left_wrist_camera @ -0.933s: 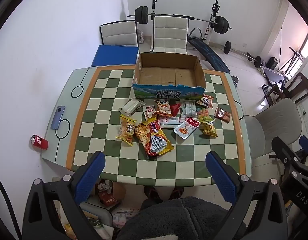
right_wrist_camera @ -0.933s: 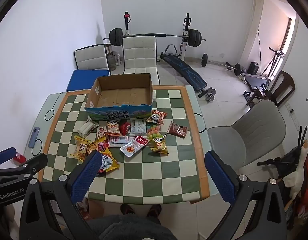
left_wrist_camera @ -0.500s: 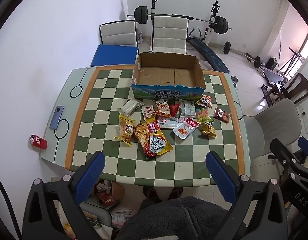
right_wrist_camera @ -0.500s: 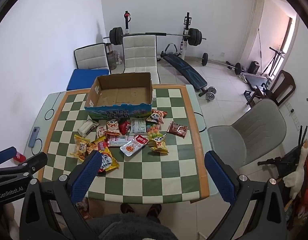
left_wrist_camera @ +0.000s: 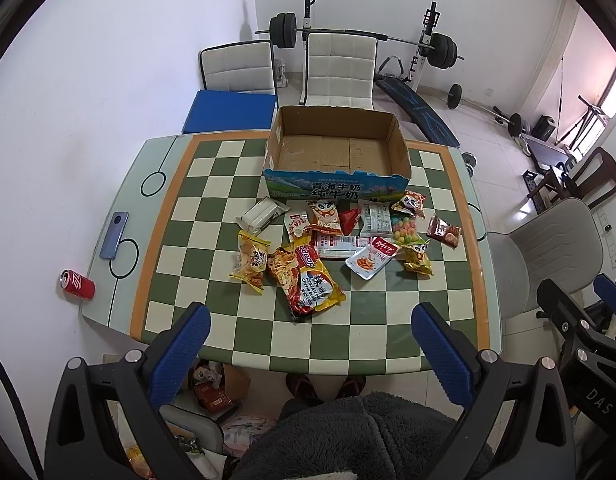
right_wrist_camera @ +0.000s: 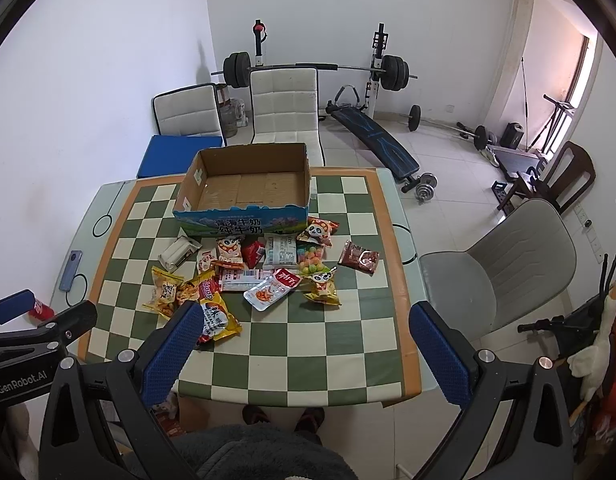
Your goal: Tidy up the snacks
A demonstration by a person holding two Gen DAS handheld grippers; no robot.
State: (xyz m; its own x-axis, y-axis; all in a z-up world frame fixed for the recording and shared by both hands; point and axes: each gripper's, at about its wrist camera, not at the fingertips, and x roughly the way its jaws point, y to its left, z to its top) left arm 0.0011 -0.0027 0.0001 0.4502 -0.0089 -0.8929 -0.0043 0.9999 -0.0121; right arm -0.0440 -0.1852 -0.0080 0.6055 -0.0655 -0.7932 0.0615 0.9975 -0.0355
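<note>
**Snacks still loose on the table, box empty**

Both tools hang high above the near edge of the checkered table [left_wrist_camera: 179,208], well apart from everything on it. The left gripper [left_wrist_camera: 310,344] has its blue-padded jaws spread wide with nothing between them, and the right gripper [right_wrist_camera: 303,342] is spread just as wide and just as empty.

The snacks [left_wrist_camera: 336,236] lie in a loose heap near the middle of the table, just in front of the cardboard box [left_wrist_camera: 336,150], which sits toward the far edge, open at the top and bare inside. None has gone in yet, so the sorting looks to be at its very start.

The packets are thin, glossy and crinkly, some puffed with air, and several overlap. The large noodle packet [left_wrist_camera: 305,280] at the near side of the heap lies partly across its neighbours. Flat foil like this may slip out of ribbed pads, or a wide pinch could catch two packets at once and drag a third. A hard squeeze might burst a puffed bag or crush what is inside. The box is light corrugated card with low walls; a nudge on its front wall could push it toward the far edge.

A red can [left_wrist_camera: 76,285] lies on its side at the left edge, beside a phone [left_wrist_camera: 113,235]; a careless sweep of the left tool could roll it off.
</note>
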